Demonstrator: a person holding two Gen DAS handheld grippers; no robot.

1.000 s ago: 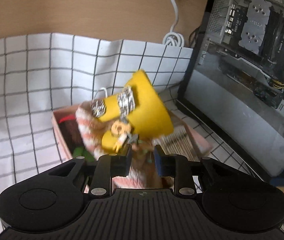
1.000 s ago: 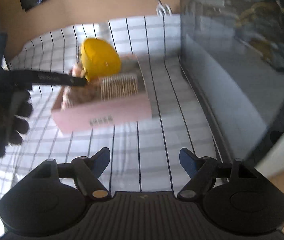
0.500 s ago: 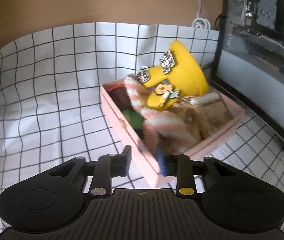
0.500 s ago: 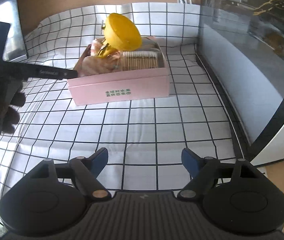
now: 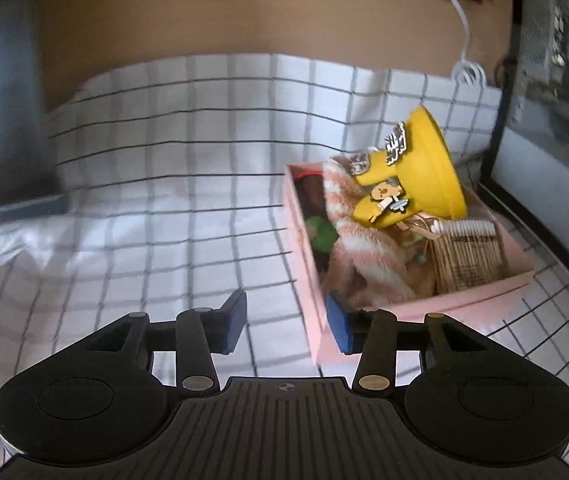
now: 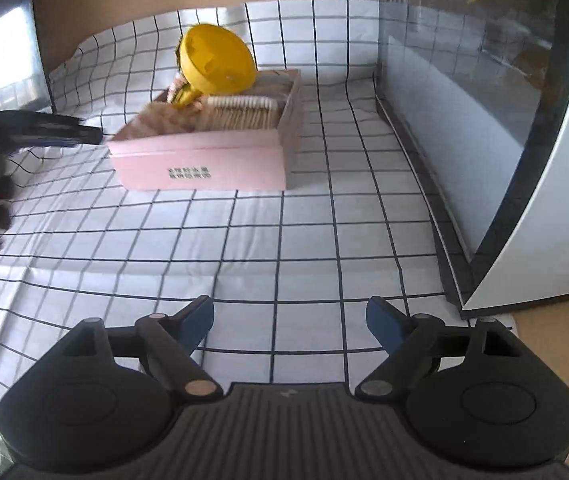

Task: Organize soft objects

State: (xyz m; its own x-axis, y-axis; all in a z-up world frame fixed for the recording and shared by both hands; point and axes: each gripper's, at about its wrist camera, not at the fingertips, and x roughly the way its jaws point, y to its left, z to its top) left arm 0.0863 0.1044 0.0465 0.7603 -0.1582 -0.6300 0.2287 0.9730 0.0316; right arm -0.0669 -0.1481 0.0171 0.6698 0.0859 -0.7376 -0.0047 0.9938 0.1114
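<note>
Left wrist view is showing my left tool (image 5: 284, 322) standing apart with nothing between its blue pads; its right pad is sitting in front of the near corner of the pink box (image 5: 496, 284), though I cannot tell whether it is touching the wall. My right tool (image 6: 289, 322) is hanging over bare grid cloth (image 6: 308, 248) on the worktop, well short of the box, its jaws opening wider and empty.

The soft things are lying in the box: a yellow rubber boot (image 5: 416, 172) with charms is leaning tilted on top of a fluffy pink-and-white striped cloth (image 5: 368, 256), with a packet of cotton swabs (image 5: 468, 252) beside them and something green (image 5: 320, 232) underneath that I cannot identify.

I am judging the fluffy cloth to be light and limp; it will be sagging and dragging neighbours, so I would be pinching a thick fold near its middle. The boot looks light and springy but smooth; its rim or ankle should be giving the surest hold. The swab packet may be crushing easily.
</note>
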